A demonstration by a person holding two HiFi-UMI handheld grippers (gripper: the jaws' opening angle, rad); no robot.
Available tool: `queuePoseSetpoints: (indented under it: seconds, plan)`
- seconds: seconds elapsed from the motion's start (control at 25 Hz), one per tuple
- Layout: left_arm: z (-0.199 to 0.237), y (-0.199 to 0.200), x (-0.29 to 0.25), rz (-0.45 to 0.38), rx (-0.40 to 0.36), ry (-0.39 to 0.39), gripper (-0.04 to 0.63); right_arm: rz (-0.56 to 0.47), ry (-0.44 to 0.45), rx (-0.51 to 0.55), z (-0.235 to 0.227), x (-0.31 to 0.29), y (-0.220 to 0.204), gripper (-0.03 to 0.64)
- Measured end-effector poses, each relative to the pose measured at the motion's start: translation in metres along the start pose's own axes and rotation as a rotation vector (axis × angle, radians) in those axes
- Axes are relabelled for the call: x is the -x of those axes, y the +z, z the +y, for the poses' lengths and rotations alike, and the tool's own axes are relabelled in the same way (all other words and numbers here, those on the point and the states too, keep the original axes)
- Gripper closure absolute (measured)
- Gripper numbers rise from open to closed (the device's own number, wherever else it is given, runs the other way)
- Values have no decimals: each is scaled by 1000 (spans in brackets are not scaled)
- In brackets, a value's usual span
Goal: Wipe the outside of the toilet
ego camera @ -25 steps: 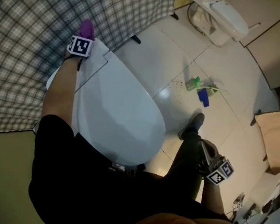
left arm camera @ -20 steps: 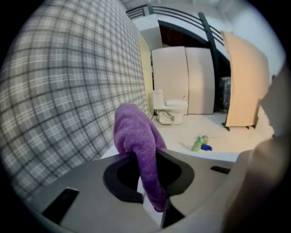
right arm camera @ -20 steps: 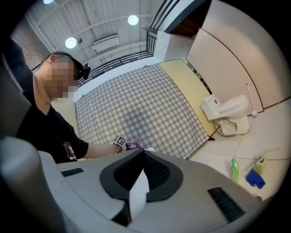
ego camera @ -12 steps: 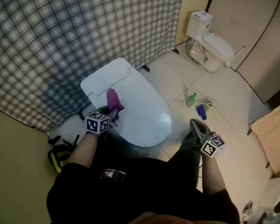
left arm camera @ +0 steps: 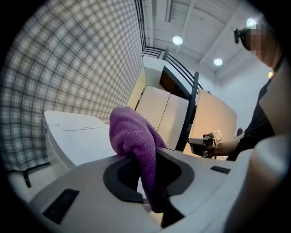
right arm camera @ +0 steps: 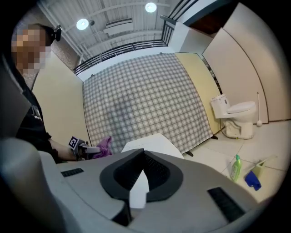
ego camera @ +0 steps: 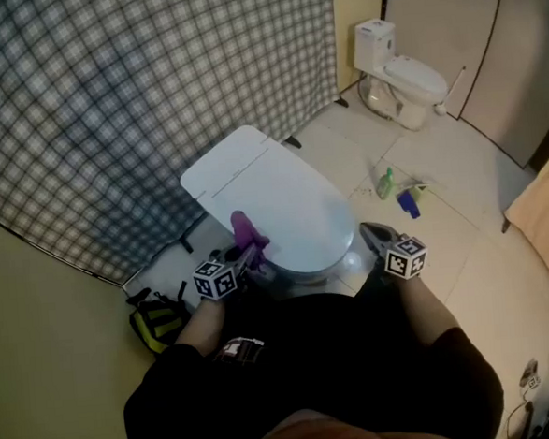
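Cloth (ego camera: 245, 233) stands pinched in the left claw (ego camera: 242, 256), poised at the near edge of the toilet (ego camera: 273, 195) for wiping — the right claw (ego camera: 373, 237), jaws together and empty, hangs alongside.

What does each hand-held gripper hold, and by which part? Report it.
Left hand-held gripper: cloth, pinched at a fold, with most of it bunched above the jaws. Right hand-held gripper: nothing.

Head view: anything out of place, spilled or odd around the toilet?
No spill or damage shows. A green bottle and a blue item sit loose on the tiles to the right of the toilet, and a yellow-black bag lies by the curtain.
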State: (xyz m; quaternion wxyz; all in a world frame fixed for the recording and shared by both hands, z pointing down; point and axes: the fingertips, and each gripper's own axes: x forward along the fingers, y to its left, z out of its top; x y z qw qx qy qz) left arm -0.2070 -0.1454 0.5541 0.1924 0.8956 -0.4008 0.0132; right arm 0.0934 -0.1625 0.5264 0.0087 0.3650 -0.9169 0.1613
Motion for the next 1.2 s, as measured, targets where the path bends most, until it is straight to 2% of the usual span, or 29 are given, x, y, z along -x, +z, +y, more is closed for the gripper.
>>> queuePoseSetpoints:
  seconds: [0.08,0.24,0.4,0.8,1.2]
  plan:
    - [-1,-3,-1,13,17,-17,534,10,-2,32,2,-4,-6,629]
    - [-9,-16,-18,95,-30,-54,534,19,-9,49,-7,-7,-26,629]
    - [-8,-22,-27,135,-24,-57,534,41,-12,57,-9,-7,-37,629]
    - [-5,-28,-28,173,-11,-45,534,69,-13,23,-13,-4,-43,629]
    - [-6,-30,-33,199,-45,-54,534,59,-17,15,-12,-2,-44,629]
